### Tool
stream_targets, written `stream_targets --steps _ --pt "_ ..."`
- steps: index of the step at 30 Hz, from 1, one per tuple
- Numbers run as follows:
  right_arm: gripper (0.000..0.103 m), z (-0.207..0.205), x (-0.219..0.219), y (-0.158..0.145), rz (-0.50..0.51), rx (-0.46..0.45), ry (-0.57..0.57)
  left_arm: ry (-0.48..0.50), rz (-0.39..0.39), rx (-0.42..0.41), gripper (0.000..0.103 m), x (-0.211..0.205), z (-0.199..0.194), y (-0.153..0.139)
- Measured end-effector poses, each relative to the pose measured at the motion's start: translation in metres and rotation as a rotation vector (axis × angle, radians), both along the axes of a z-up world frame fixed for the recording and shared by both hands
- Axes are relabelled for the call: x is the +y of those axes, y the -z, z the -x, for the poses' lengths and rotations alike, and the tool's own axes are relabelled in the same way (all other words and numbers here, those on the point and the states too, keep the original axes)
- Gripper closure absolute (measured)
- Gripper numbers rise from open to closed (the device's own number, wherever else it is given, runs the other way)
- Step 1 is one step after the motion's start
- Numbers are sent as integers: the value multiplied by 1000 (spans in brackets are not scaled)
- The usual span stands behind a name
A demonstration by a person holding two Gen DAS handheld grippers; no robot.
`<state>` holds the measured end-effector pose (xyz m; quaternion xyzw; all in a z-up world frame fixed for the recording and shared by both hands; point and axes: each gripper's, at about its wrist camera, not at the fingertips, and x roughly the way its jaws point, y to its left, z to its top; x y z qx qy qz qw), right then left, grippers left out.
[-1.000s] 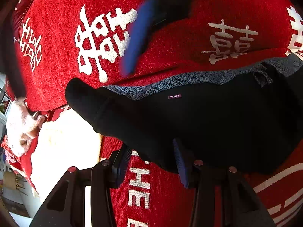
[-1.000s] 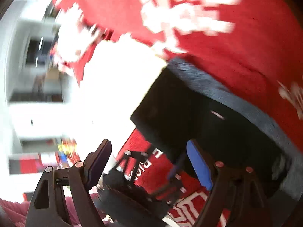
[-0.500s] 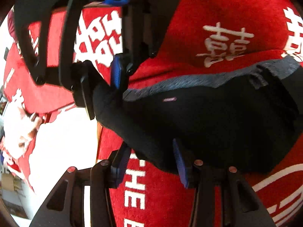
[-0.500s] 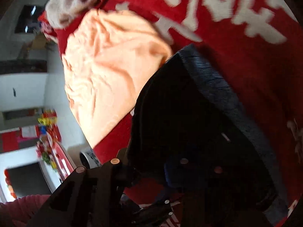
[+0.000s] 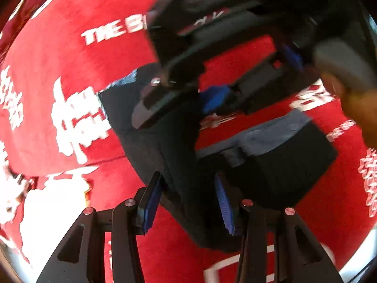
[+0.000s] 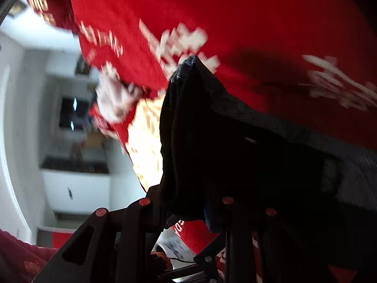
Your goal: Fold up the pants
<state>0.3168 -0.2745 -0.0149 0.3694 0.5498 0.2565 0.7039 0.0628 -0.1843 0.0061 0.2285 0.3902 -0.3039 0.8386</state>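
The black pants with a grey waistband are lifted off the red cloth and hang in a fold. My left gripper is shut on a thick bunch of the black fabric at the bottom of the left wrist view. Higher up in that view the right gripper comes in blurred, one blue pad against the pants' edge. In the right wrist view the pants drape over my right gripper, which is shut on the fabric; its pads are mostly hidden by it.
A red cloth with white characters covers the surface. A pale orange garment and a fluffy pinkish thing lie at its edge. A person's hand shows at the right. Room furniture stands beyond the cloth's edge.
The right gripper went from open beside the pants to shut on their corner. Both grippers then rose and swung, pulling the pants up from lying flat into a hanging fold.
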Motion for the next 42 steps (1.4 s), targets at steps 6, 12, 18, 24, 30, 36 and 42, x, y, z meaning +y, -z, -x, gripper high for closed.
stream_targets --steps 6,12,18,24,30,36,42 --pt "76 77 -94 -5 -10 -40 213 103 47 130 57 -77 26 -2" --pt "76 167 -190 42 -22 66 457 161 0 248 57 -145 56 40" --pt "76 215 -231 106 -46 198 552 189 -143 209 57 -163 79 85" --pt "66 215 -240 123 -156 205 579 188 -141 213 57 -163 82 79" --pt "55 175 -240 128 -224 188 501 166 -143 219 57 -165 82 77" --pt "90 178 -233 102 -232 130 432 128 -81 263 56 -168 79 57" --pt "90 209 -251 102 -209 127 477 159 -115 318 54 -189 94 76"
